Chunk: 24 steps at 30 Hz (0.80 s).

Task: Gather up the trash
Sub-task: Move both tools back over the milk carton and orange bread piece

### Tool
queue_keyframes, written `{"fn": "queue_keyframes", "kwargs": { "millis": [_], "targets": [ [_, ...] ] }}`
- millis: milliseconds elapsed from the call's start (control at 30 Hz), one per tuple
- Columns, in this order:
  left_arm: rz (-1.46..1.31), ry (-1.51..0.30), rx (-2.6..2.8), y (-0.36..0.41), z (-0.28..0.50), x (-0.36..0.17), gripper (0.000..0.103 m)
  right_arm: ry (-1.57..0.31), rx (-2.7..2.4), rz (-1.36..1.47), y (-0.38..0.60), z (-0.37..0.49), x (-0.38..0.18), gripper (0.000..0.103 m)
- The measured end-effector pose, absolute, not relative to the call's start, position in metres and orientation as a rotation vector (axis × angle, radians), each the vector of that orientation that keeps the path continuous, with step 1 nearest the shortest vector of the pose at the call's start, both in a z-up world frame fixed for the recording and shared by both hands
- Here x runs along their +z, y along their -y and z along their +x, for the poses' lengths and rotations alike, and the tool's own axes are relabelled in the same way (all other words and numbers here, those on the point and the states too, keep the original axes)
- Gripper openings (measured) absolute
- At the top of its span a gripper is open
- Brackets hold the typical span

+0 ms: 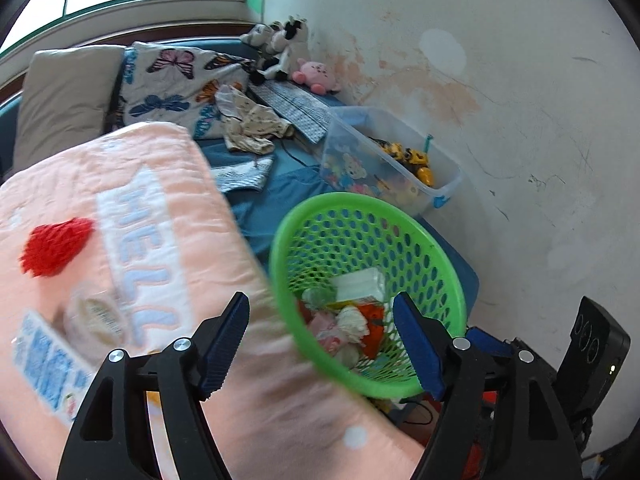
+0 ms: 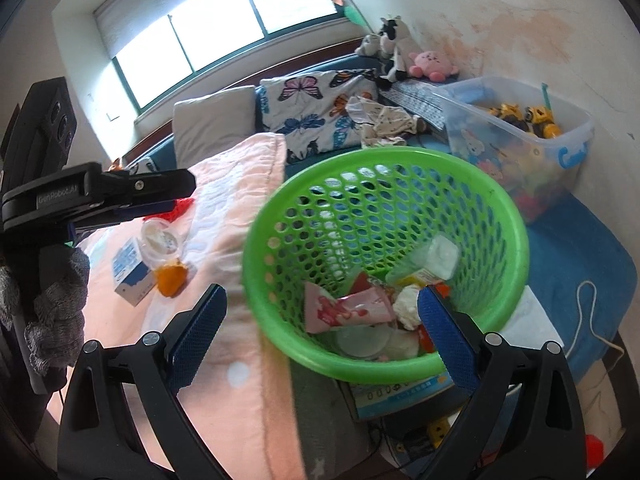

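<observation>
In the left wrist view, the left gripper (image 1: 320, 344) is spread wide with nothing in it. One green basket (image 1: 436, 248) leans by the pink blanket (image 1: 160, 184), its mouth turned up toward the camera, with trash inside. In the right wrist view, the right gripper (image 2: 324, 332) is also spread wide and holds nothing. Three bits of trash lie on the blanket: one blue box (image 2: 130, 270), one clear cup (image 2: 160, 242) and one orange wrapper (image 2: 171, 278). The box's long side points up and right.
</observation>
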<state>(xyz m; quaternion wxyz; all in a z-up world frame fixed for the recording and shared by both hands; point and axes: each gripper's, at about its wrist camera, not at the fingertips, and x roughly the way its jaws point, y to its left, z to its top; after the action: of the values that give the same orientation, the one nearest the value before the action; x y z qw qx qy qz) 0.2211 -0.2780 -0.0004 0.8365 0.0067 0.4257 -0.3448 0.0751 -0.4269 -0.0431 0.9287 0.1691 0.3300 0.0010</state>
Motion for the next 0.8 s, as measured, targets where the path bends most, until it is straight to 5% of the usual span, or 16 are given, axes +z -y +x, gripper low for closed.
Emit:
{"fn": "queue_keyframes", "kwargs": {
  "millis": [367, 800],
  "targets": [
    [-0.032, -0.877, -0.546, 0.182, 0.224, 0.007, 0.072, -0.705, 0.140, 0.259, 0.368, 0.104, -0.030, 0.095],
    [-0.150, -0.885, -0.385, 0.092, 0.234, 0.002, 0.072, -0.773, 0.311, 0.154, 0.290, 0.152, -0.037, 0.081]
  ]
}}
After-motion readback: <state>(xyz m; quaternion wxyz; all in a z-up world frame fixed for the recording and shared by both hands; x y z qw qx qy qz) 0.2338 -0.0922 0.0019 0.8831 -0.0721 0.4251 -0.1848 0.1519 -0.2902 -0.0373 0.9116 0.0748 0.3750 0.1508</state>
